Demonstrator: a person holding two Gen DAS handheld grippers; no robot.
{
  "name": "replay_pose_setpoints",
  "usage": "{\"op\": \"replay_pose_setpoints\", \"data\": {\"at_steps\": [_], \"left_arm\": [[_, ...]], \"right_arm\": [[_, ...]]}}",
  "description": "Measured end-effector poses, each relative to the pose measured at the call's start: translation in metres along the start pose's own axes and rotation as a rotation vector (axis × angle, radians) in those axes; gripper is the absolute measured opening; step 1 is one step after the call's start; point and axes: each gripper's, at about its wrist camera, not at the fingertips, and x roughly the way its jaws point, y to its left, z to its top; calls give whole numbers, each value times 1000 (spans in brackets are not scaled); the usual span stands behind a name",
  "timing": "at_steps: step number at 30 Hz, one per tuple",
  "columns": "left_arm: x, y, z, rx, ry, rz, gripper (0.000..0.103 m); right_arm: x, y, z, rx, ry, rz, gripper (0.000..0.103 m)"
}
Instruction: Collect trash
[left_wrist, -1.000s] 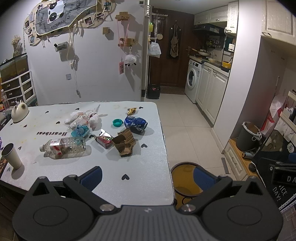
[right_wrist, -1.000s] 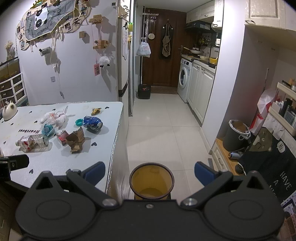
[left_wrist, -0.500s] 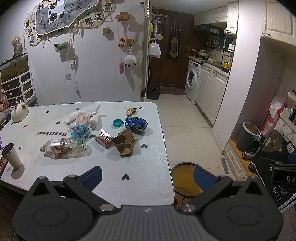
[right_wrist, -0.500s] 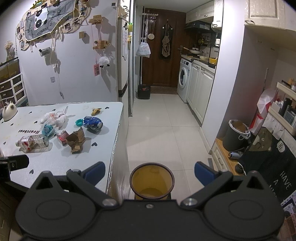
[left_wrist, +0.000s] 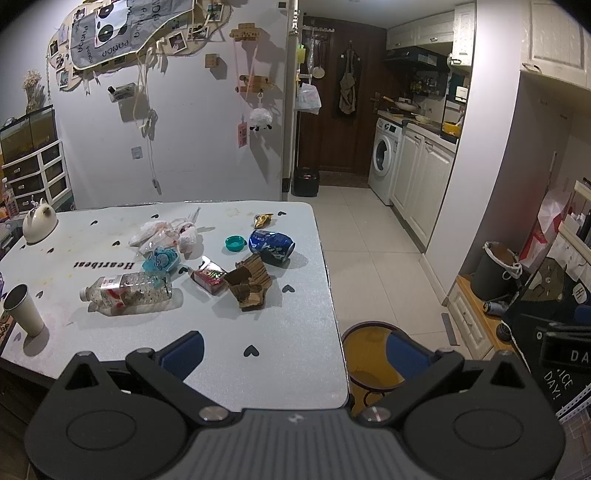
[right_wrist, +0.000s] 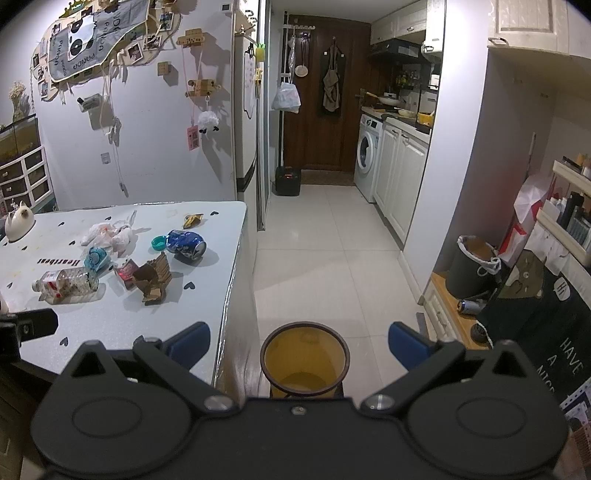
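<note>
Trash lies on the white table (left_wrist: 295, 369): a clear plastic bottle (left_wrist: 127, 291), torn cardboard (left_wrist: 249, 284), a red packet (left_wrist: 208, 278), a crushed blue can (left_wrist: 271, 243), a teal cap (left_wrist: 235, 243), a blue wrapper (left_wrist: 160, 259), white plastic bags (left_wrist: 166, 232) and a gold wrapper (left_wrist: 263, 219). A yellow bin (right_wrist: 304, 360) stands on the floor by the table's right edge. My left gripper (left_wrist: 293, 354) is open and empty above the table's near edge. My right gripper (right_wrist: 299, 341) is open and empty above the bin.
A paper cup (left_wrist: 22, 310) stands at the table's left edge and a white cat-shaped object (left_wrist: 38, 221) at its far left. A grey bucket (right_wrist: 474, 266) sits by shelves on the right. Tiled floor leads to a washing machine (right_wrist: 365, 155).
</note>
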Motion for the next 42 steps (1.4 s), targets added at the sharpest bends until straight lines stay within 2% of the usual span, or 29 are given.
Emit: {"op": "replay_pose_setpoints", "data": {"at_steps": [8, 14, 25, 34, 42], "left_arm": [[2, 0, 1, 10, -8, 2, 103], [11, 4, -12, 2, -8, 7, 103], [16, -4, -13, -48, -7, 47, 103], [37, 25, 1, -84, 7, 98, 103], [79, 91, 35, -129, 5, 123, 103]], "right_arm": [[0, 0, -2, 0, 0, -1, 103], [1, -6, -10, 8, 3, 1, 103], [9, -19, -7, -10, 4, 35, 103], [39, -1, 15, -40, 29, 93, 103], [83, 49, 43, -55, 39, 122, 103]]}}
